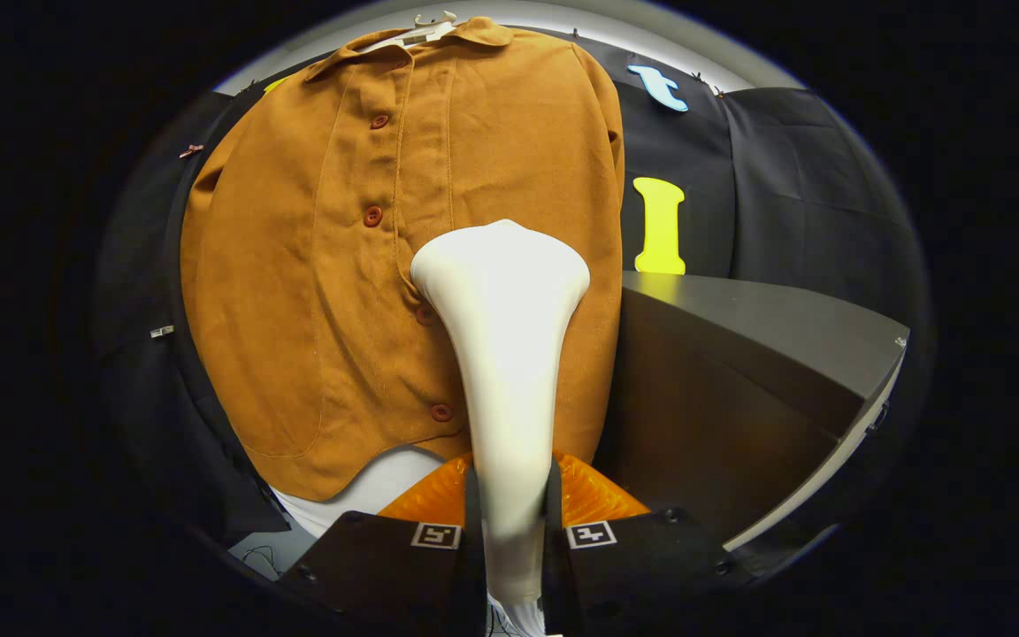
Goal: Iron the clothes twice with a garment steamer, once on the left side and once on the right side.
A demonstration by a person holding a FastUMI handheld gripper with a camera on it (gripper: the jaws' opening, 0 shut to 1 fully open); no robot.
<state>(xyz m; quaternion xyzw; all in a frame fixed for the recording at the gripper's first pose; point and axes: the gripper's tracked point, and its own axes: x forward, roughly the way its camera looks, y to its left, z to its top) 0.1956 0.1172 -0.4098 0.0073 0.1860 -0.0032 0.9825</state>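
A rust-brown button-front shirt of soft brushed cloth [315,265] is being shown hanging on a pale plastic hanger [425,26], straight ahead of the gripper [509,504] and rising well above it, with its curved hem ending just beyond the fingertips. A white plastic garment steamer with a slim neck and a flared head [502,354] is being held upright between the two fingers, which are being kept nearly closed, one pressing on each side of the neck. The flared head is being presented against the shirt's lower half, just right of the row of dark red buttons [372,215]; whether it is actually touching the cloth cannot be told. A white underlayer [368,491] is being seen below the hem, ahead of the left finger. A dark grey table with a pale edge [766,354] is being seen beyond the right finger, beside the shirt.

Judging by the head's place, a pass on the right-hand panel is probably being worked. For this step to be done well, the head should be kept flat and close to the cloth, guided in one slow straight stroke along the panel, clear of the buttons, with the grip held firm so the neck is not being allowed to twist
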